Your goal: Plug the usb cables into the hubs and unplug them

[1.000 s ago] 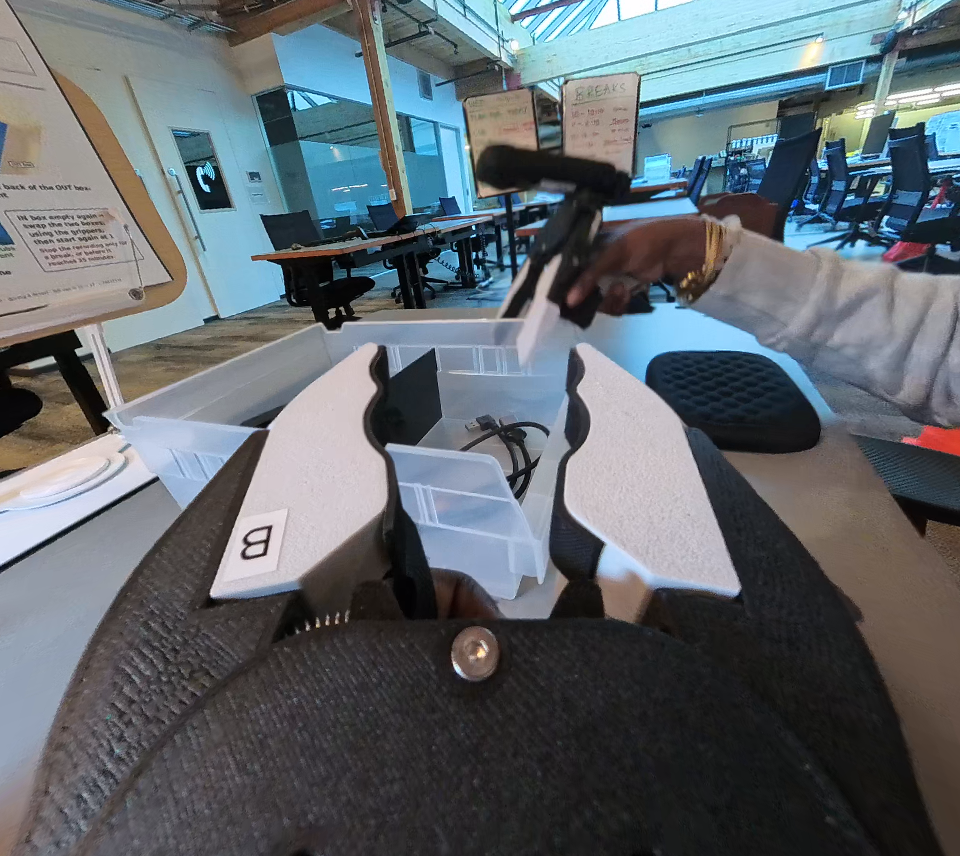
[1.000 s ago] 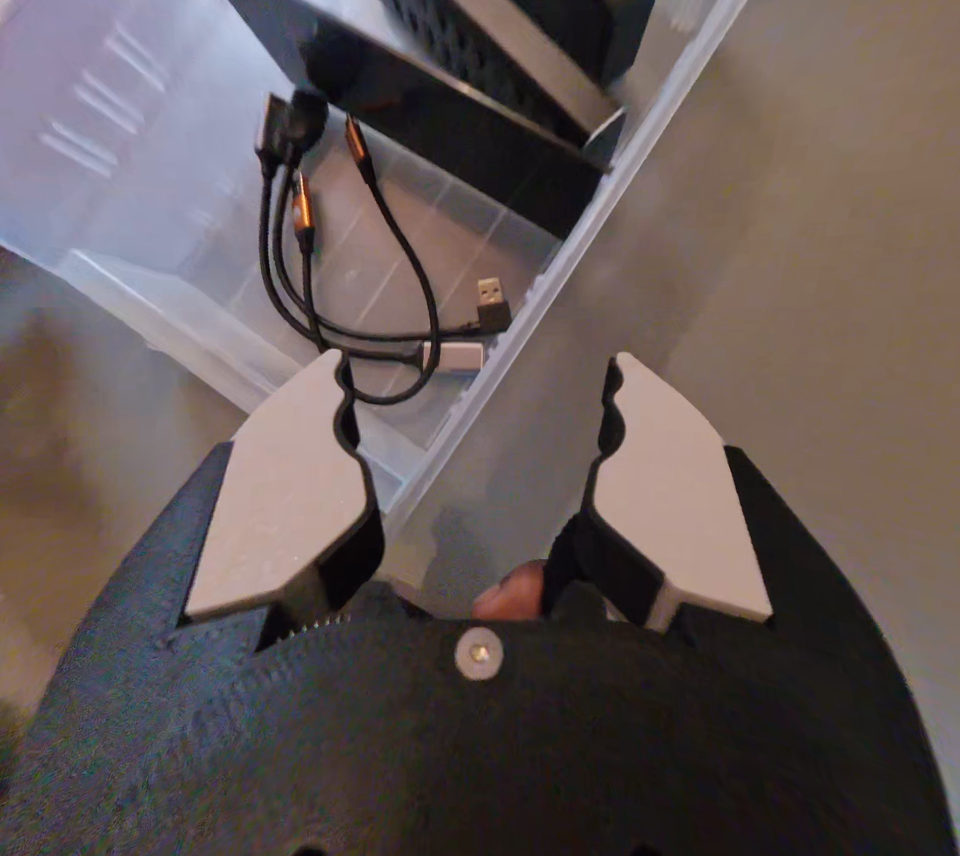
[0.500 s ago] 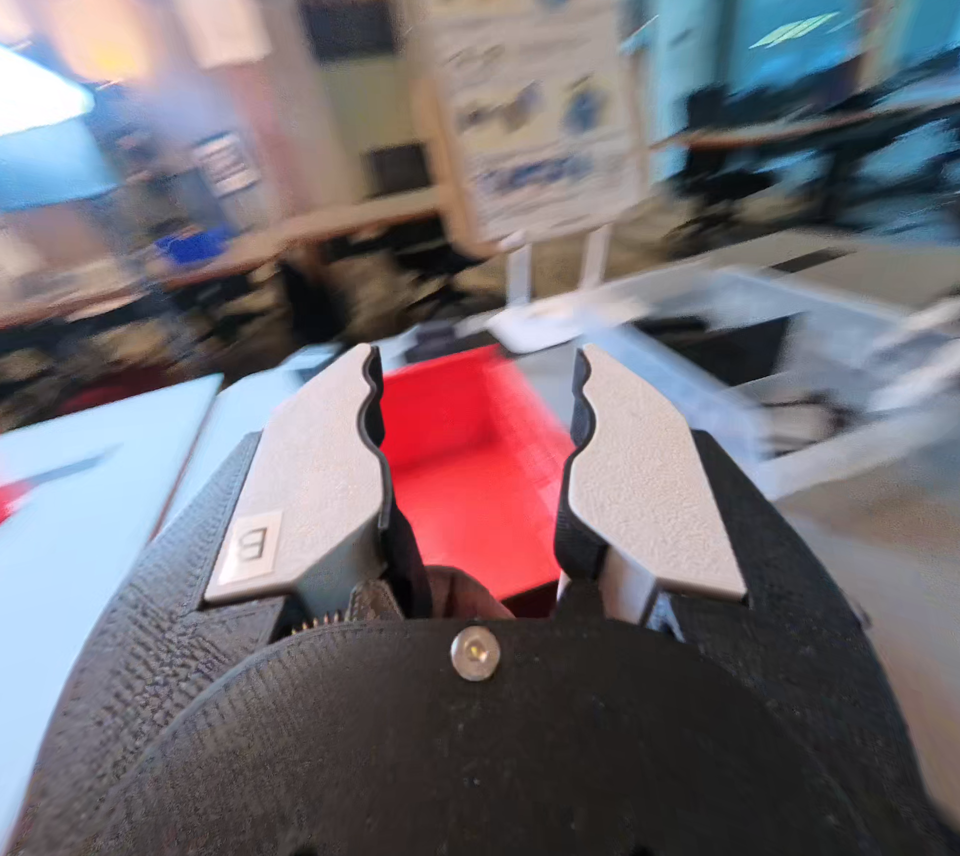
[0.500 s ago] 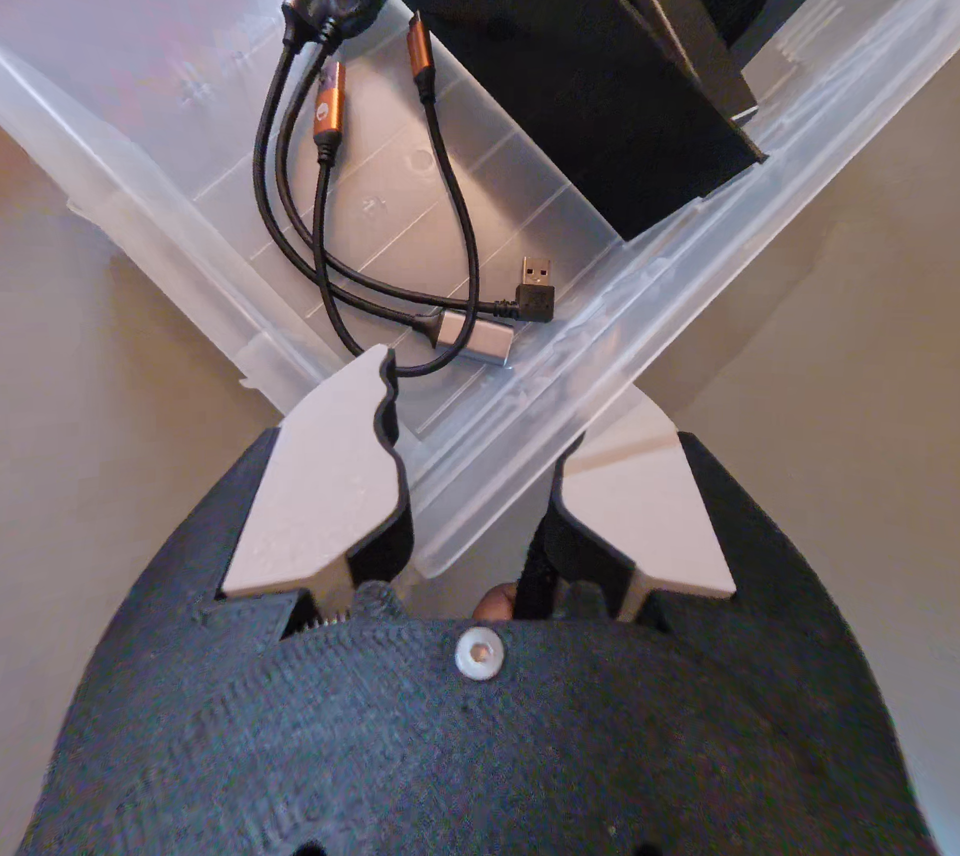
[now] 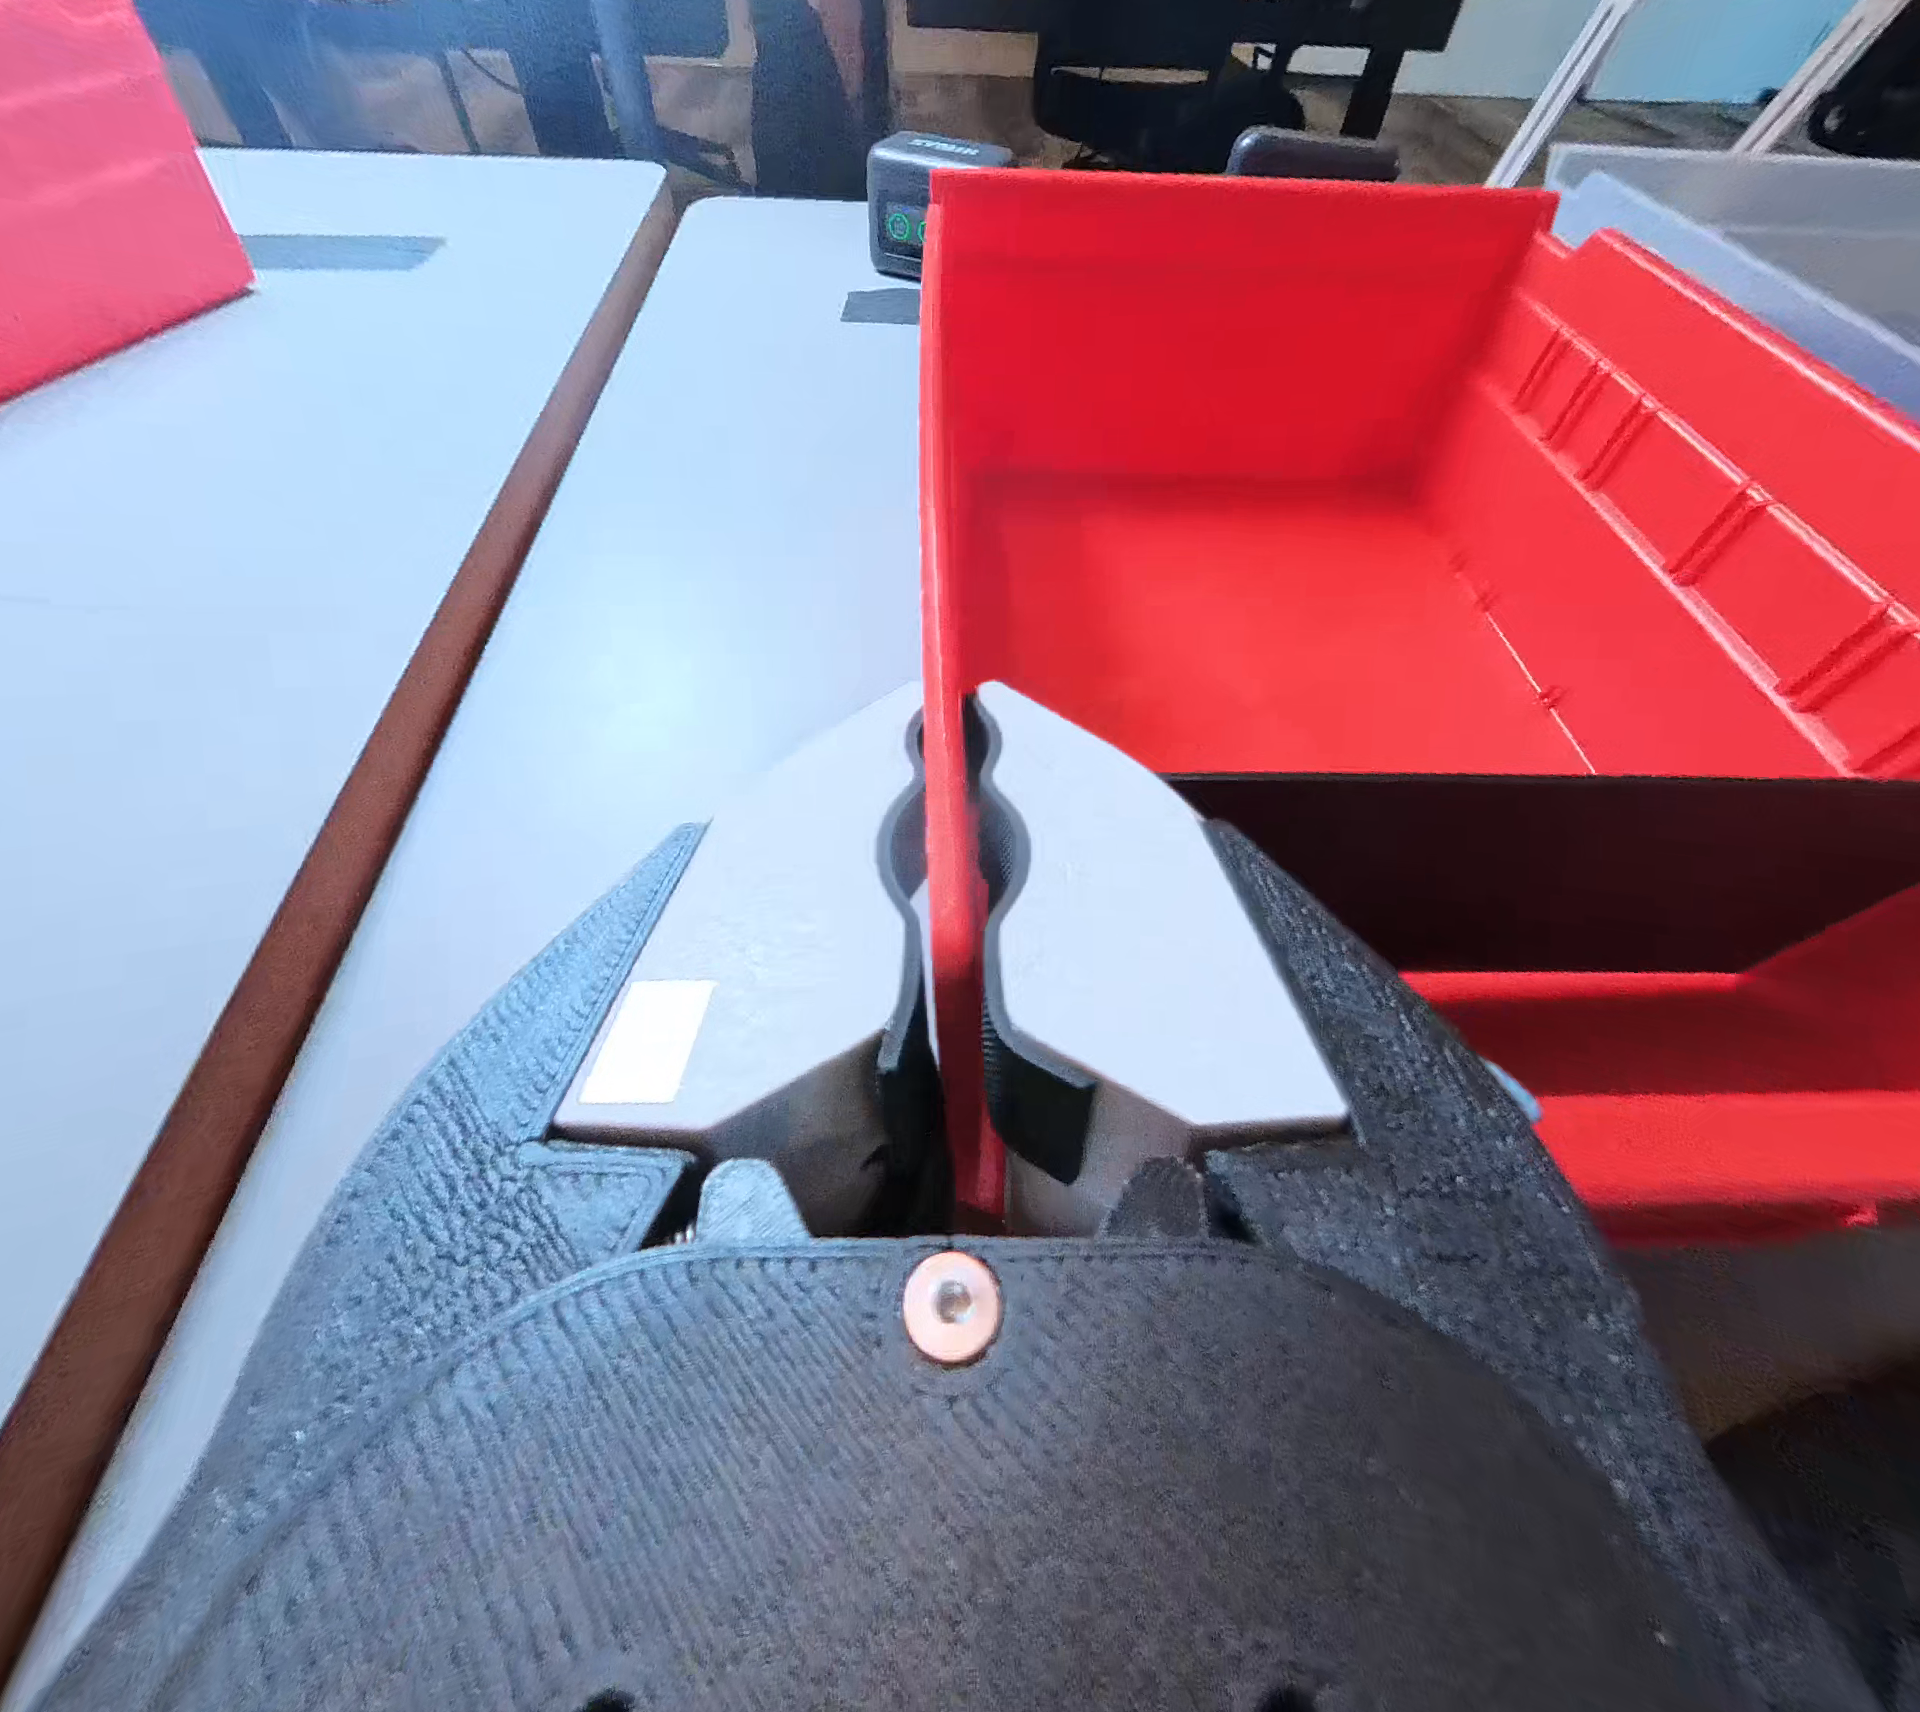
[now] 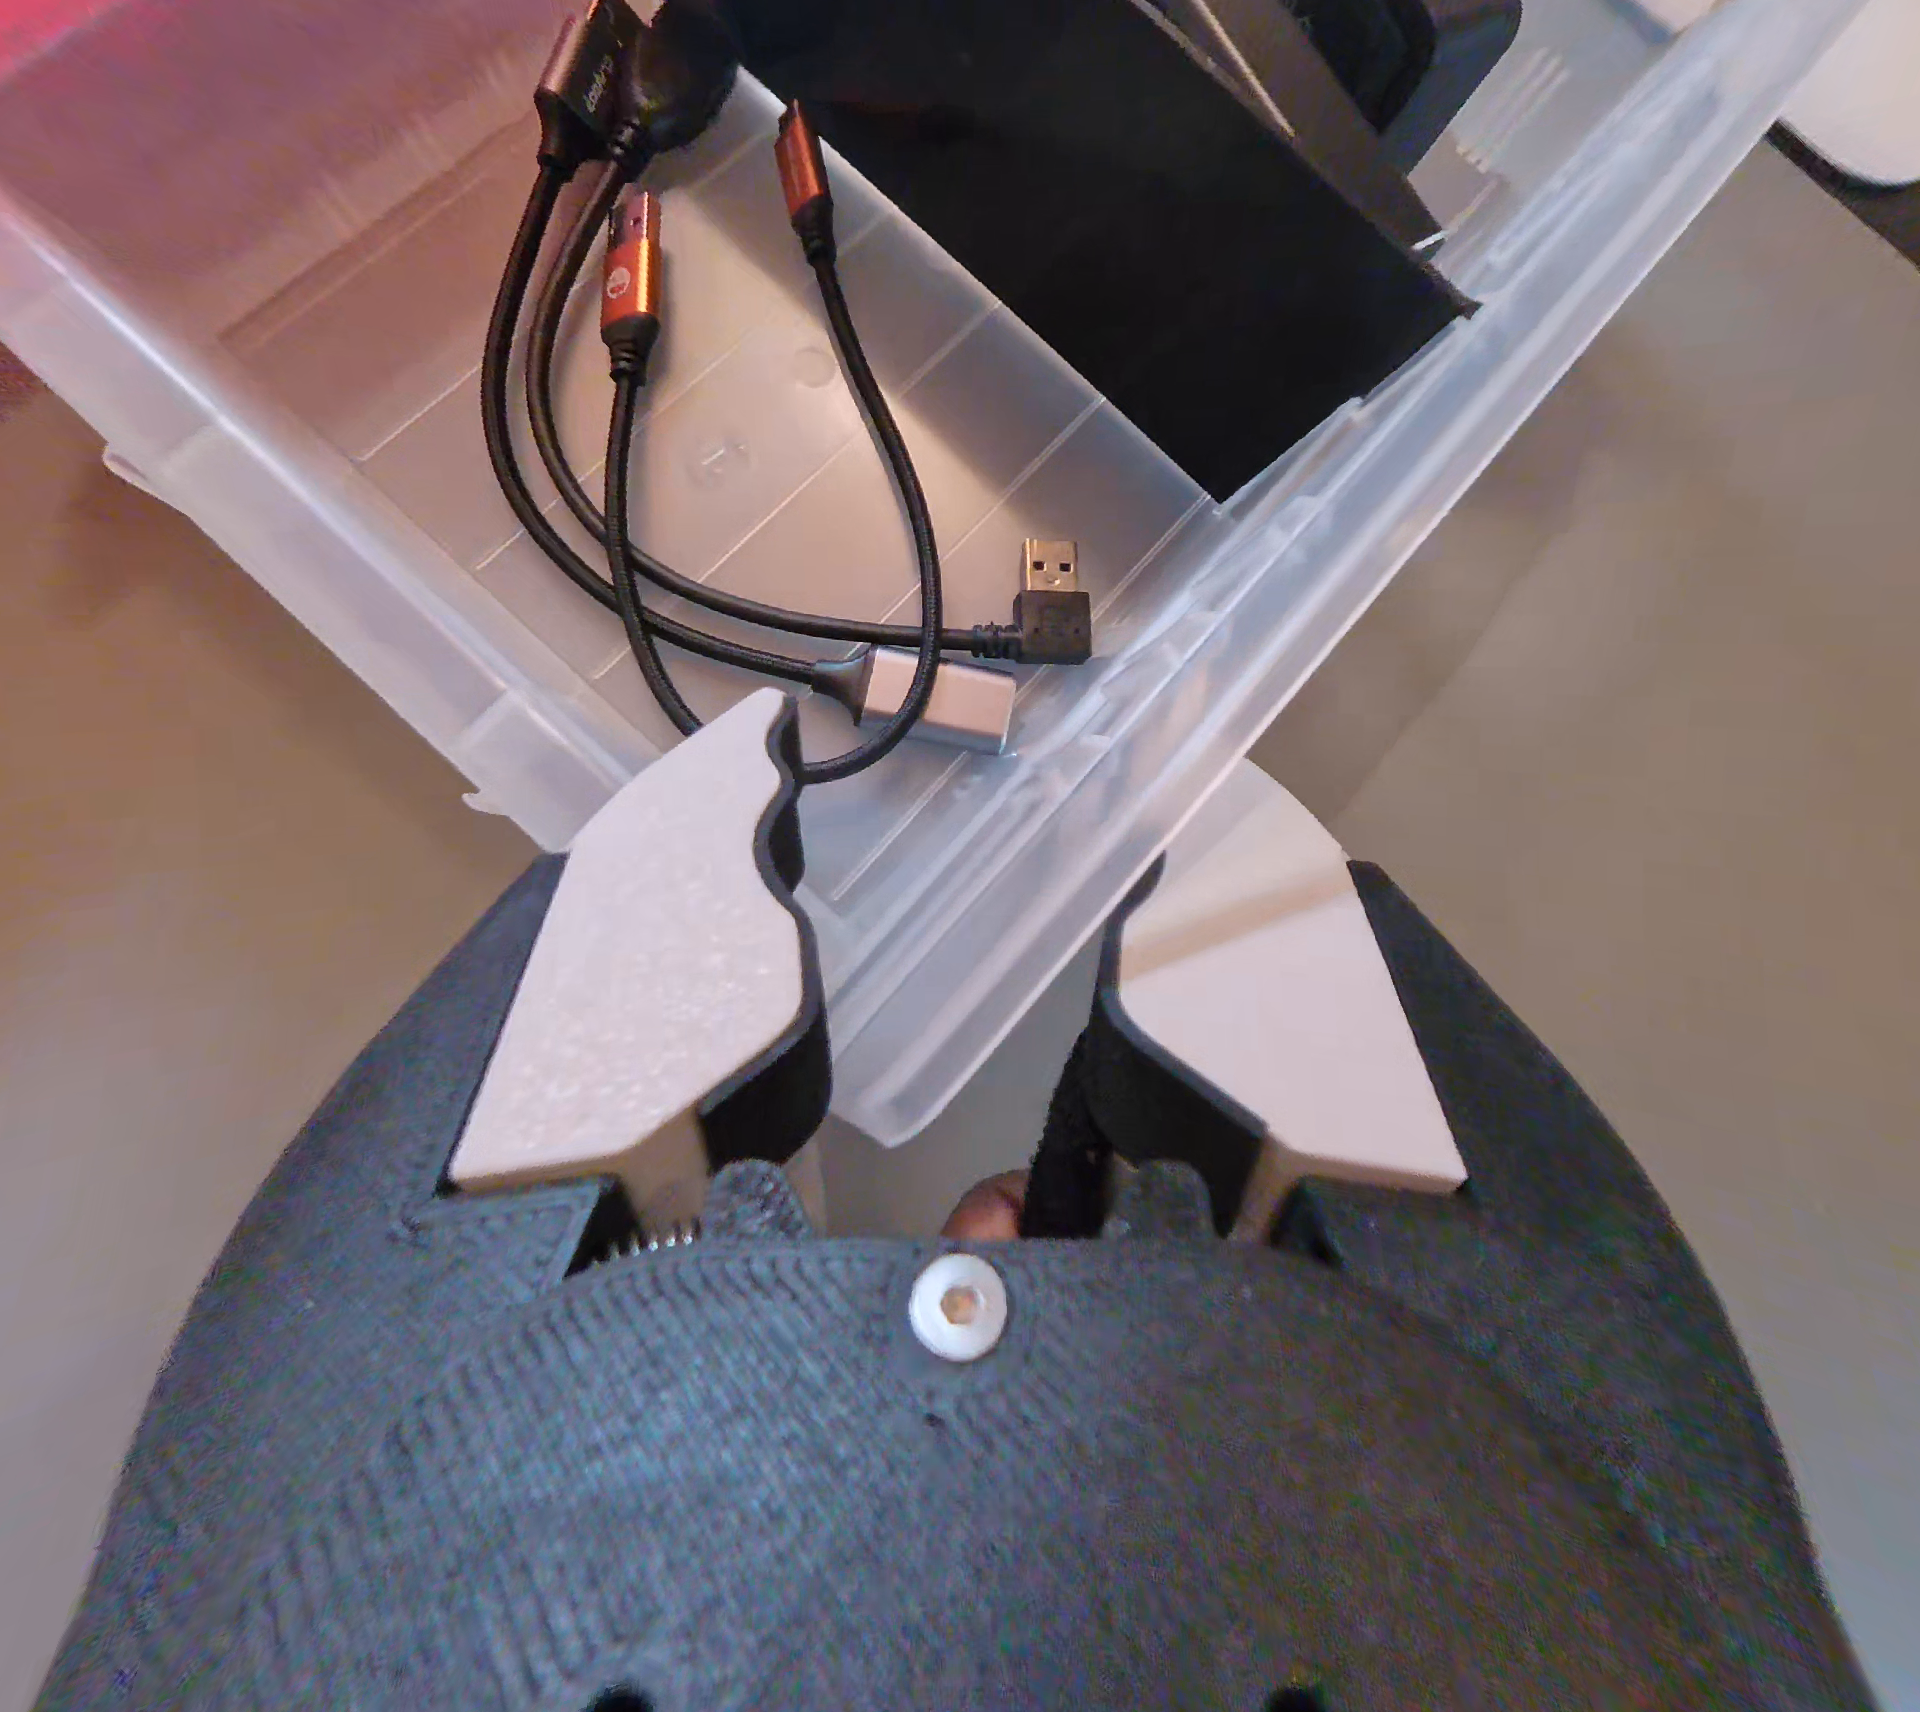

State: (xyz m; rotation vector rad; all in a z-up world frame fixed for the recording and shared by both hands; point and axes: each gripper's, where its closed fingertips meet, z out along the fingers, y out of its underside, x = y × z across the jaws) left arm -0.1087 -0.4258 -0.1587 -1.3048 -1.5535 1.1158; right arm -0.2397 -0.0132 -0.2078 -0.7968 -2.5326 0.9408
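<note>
Pinching the thin side wall of the red bin [image 5: 1299,519], the left gripper [image 5: 951,769] is clenched on that wall, one finger outside and one inside, and the bin sits empty on the grey table [image 5: 665,623] with a black divider [image 5: 1538,862] across it. The right gripper [image 6: 940,789] straddles the corner of the clear bin [image 6: 1195,727], one finger inside and the other under the rim; its jaws stand apart around the plastic, and whether they actually press it I cannot tell. The usb cables [image 6: 623,457] lie loose on the clear bin's floor, a short braided bundle with orange-sleeved plugs [image 6: 629,291], a grey metal plug [image 6: 935,696] and a black angled plug [image 6: 1055,613], just beside the dark hubs [image 6: 1039,208] leaning upright in the same bin. The cables look light, limp and springy, so a grip on the cord would likely let the plug flop. The rigid plug housings seem the better hold, taken across their flat faces, which may be slick. The hubs look stiff and light enough to slide, so they probably need bracing.
</note>
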